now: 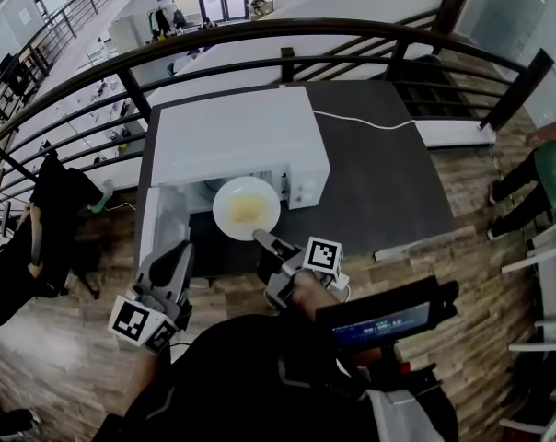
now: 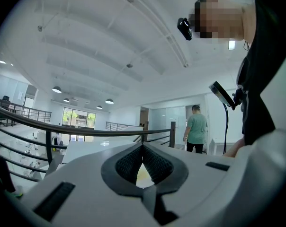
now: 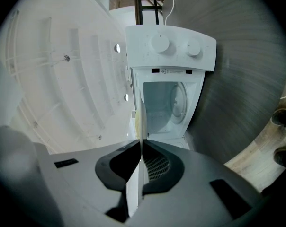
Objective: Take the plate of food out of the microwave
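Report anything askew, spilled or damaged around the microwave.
Nothing stands out. The plate looks level in front of the open microwave. The right hand-held gripper pinches it at its rim. The food lies in its middle, and no spill shows on the table.

A white cable (image 1: 361, 121) lies on the dark bench (image 1: 393, 187); a black railing (image 1: 370, 28) curves behind; a person in green (image 1: 547, 168) stands right.

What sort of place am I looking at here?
Likely an upper gallery in an open-plan office, not a kitchen: a curved railing overlooks rows of desks below, and the microwave sits on a plain dark table over wood flooring.
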### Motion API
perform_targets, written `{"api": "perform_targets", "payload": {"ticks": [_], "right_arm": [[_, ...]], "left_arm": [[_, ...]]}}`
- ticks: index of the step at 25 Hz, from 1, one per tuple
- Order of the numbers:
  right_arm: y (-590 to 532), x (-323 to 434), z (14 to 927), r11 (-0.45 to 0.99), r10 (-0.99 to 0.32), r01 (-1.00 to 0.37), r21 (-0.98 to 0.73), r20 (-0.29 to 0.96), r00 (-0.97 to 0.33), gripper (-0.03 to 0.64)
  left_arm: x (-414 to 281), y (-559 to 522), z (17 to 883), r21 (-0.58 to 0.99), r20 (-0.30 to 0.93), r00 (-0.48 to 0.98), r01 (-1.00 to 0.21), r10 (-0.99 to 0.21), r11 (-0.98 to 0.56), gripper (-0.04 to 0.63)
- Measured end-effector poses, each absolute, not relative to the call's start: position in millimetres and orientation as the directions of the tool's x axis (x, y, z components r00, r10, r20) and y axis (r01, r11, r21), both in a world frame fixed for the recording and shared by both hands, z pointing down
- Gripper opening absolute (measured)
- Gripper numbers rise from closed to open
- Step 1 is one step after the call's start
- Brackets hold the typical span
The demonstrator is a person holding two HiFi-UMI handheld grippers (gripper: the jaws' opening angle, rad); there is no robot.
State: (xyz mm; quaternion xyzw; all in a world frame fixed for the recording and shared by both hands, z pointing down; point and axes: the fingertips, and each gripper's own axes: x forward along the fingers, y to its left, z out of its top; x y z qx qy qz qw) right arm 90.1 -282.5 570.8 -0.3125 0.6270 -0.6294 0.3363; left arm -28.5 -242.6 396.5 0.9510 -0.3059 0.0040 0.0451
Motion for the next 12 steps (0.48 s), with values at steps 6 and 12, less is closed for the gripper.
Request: {"api": "perform_targets", "payload": {"ticks": [6,12], "right_arm": [[-283.0,90.4,569.1,0.015,-0.813,0.03,-0.999,-0.03,-0.582,0.015],[-283.3,87.7,569.6,0.013,-0.807,0.025,-1.0,-0.026,-0.59,0.015]], "left_arm": [[-28.3,-243.5,395.2,0.087,0.024,0.812,-0.583,-0.583,-0.808,0.002],[-26.2,-242.4,389.4,0.098,-0.001,0.818,-0.573,-0.576,-0.814,0.003]]}}
